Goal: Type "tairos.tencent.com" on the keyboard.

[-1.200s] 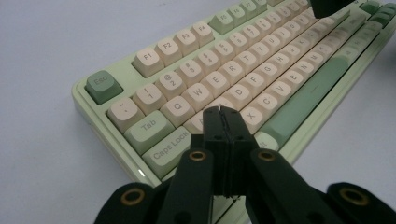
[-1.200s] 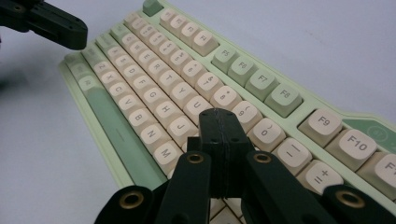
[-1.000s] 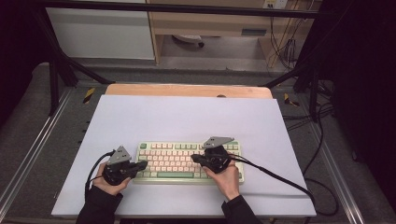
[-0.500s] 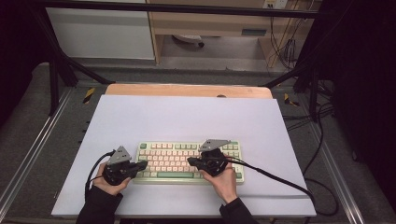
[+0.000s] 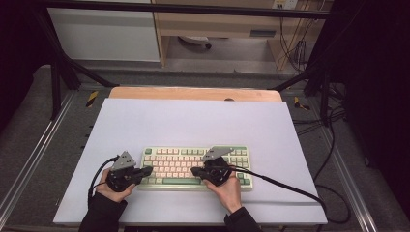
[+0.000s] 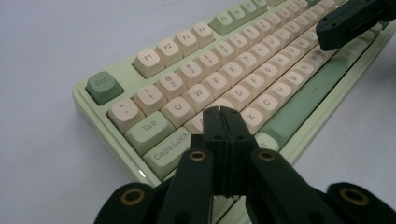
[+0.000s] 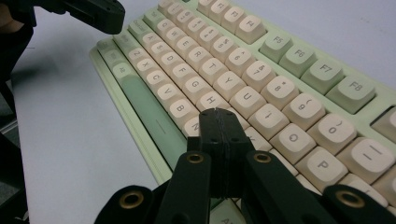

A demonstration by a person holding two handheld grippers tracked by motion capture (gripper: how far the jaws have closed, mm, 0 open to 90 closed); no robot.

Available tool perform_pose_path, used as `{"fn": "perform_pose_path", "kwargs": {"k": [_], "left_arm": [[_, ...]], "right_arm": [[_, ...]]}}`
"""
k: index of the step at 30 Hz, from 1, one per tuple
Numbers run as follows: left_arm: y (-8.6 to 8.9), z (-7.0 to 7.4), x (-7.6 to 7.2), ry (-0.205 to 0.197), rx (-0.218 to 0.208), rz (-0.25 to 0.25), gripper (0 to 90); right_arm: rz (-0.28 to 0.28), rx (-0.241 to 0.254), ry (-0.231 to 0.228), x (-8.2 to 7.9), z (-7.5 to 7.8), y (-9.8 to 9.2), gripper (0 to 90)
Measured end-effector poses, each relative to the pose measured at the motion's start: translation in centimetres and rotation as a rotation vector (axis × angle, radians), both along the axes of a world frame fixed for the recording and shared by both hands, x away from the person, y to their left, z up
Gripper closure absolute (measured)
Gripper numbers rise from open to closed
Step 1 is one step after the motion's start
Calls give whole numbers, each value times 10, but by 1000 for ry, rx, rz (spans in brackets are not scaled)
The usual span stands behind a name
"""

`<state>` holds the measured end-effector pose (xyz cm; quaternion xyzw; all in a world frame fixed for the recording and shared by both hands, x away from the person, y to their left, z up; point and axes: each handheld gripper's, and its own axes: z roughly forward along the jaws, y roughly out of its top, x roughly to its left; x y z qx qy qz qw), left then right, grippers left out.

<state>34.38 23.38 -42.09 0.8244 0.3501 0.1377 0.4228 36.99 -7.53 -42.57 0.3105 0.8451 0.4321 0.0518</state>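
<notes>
A pale green keyboard (image 5: 180, 159) with cream and green keys lies on the white tabletop, near the front edge. My left gripper (image 5: 149, 171) is shut, with its tip over the keyboard's left end. In the left gripper view the closed jaws (image 6: 222, 113) hover just over the keyboard (image 6: 261, 70) near Caps Lock, hiding the key beneath. My right gripper (image 5: 194, 170) is shut too and points left over the middle keys. In the right gripper view its tip (image 7: 218, 115) sits above the keyboard (image 7: 280, 60), below the H key. Neither gripper holds anything.
The right gripper's black cable (image 5: 290, 186) trails across the table to the right edge. A wooden strip (image 5: 193, 93) runs along the table's far edge. Metal rails and black frame bars flank the table. The other gripper (image 6: 355, 21) shows far off in each gripper view.
My right gripper has shifted slightly to the left along the keyboard. The left gripper has stayed where it was, and both remain shut.
</notes>
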Motion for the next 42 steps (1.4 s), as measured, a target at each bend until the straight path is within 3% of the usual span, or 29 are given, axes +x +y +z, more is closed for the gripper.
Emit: {"fn": "perform_pose_path", "kwargs": {"k": [17, 29, 36, 42], "left_arm": [[0, 0, 0, -1, 1, -1, 895], [1, 4, -2, -11, -9, 0, 878], [3, 7, -1, -10, -8, 0, 818], [4, 9, 0, -21, 10, -4, 631]], "right_arm": [[3, -18, 6, -1, -9, 4, 900], [-16, -3, -41, -2, 12, -12, 895], [-73, 13, -43, 0, 20, -43, 796], [-124, 4, -62, -2, 24, -70, 618]]}}
